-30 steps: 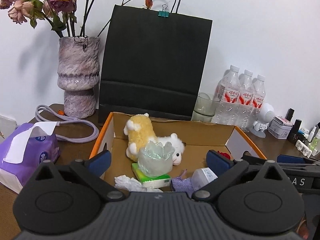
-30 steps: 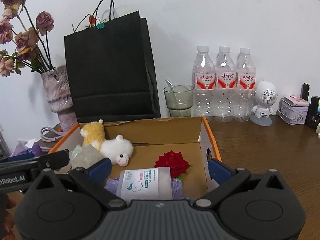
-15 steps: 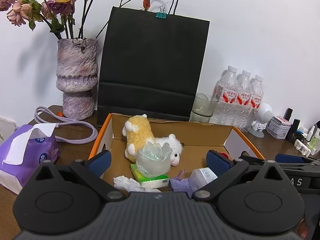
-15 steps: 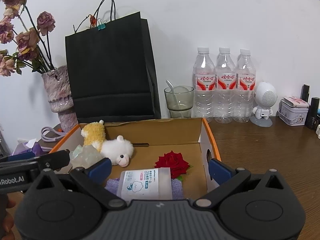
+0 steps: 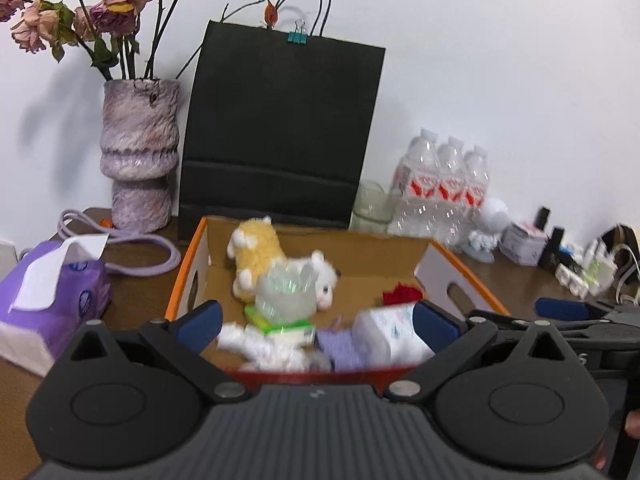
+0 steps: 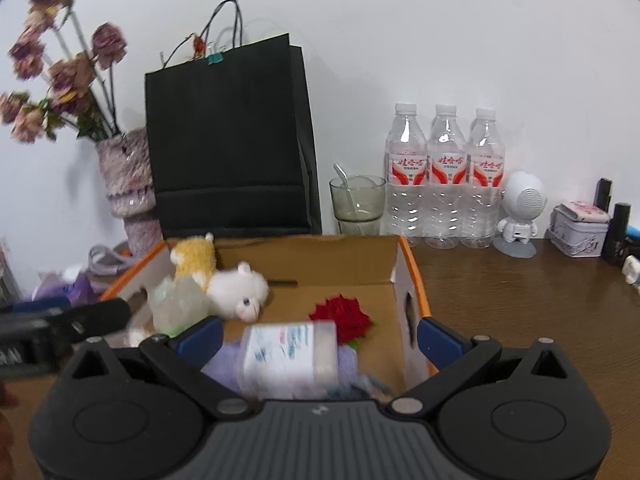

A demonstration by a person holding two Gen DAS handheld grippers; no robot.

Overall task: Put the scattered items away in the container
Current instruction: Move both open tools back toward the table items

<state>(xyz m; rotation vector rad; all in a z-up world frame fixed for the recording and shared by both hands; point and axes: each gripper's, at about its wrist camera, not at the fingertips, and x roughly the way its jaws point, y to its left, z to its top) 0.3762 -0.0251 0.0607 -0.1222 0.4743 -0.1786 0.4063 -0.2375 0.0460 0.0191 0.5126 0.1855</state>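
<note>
Wood table (image 6: 520,320): box (image 6: 414,280), bag (image 6: 228,140), vase (image 5: 138,156), bottles (image 6: 444,176).

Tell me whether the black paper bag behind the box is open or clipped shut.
Clipped shut. A teal binder clip pinches the top edges of the black paper bag together near its handles; the right wrist view shows the same.

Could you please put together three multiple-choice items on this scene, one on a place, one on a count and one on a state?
1. Where does the red rose lie?
A. in the cardboard box
B. in the vase
C. on the table

2. How many water bottles stand by the wall?
A. two
B. three
C. five

3. How is the right gripper?
A. shut on the rose
B. shut on a bottle
C. open, holding nothing

Key: 1 A, it rests on the box floor; 2 B, three caps show; 3 C, its fingers stand wide apart.
</note>
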